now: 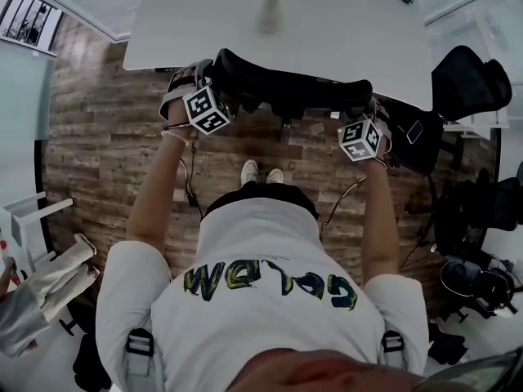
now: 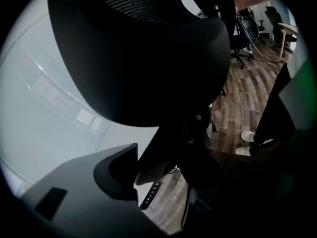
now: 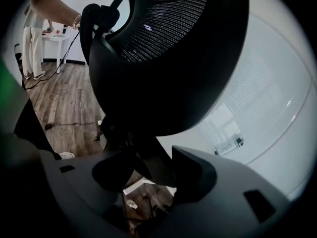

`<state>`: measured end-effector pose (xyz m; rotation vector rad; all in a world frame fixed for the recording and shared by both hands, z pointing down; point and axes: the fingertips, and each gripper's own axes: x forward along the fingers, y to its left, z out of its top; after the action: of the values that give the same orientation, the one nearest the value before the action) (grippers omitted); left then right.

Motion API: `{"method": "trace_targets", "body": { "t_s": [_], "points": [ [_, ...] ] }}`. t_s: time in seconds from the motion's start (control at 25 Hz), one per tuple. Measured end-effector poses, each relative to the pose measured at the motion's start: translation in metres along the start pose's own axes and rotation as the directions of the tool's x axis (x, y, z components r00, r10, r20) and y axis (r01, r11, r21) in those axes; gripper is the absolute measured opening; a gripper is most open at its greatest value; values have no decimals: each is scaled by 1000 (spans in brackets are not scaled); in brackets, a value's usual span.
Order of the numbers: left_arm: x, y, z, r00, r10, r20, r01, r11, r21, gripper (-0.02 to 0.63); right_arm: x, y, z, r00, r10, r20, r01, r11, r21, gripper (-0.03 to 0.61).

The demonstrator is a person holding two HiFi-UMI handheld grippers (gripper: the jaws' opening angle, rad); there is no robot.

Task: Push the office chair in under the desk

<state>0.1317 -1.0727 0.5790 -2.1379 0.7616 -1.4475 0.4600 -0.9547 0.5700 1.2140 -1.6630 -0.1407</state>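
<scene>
The chair (image 1: pixel 286 88) is seen in the upper middle of the head view. Only the black top of its back shows, lying across the frame just below the near edge of the white desk (image 1: pixel 343 23); the seat and base are hidden under it. The chair is judged to be fairly heavy but easily rolled over the wooden floor (image 1: pixel 106 137), and apt to swivel or veer if it is pushed off-centre. Its mesh panel (image 3: pixel 163 19) would give under pressure, so hold is best taken on the stiff frame, at both sides of the back and at matching height. This is how it is held. In the right gripper view, a dark strut (image 3: pixel 153 162) of the back is pinched between the jaws of the right gripper (image 1: pixel 368 121). In the left gripper view, a like strut (image 2: pixel 158 157) lies against the near jaw of the left gripper (image 1: pixel 198 84); the far jaw is lost in shadow, but a clamp on the frame is judged likely. A level, even push from both arms is called for, and the desk edge should be watched for anything on the chair that might catch. A second chair (image 1: pixel 470 80) stands well apart at the upper right.
</scene>
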Motion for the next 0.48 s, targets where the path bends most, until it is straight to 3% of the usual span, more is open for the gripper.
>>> {"method": "trace_targets", "body": {
  "t_s": [0.48],
  "points": [
    [6, -2, 12, 1000, 3, 6, -3, 1000, -26, 250, 10, -14, -7, 999, 24, 24, -23, 999, -22, 229]
  ]
}}
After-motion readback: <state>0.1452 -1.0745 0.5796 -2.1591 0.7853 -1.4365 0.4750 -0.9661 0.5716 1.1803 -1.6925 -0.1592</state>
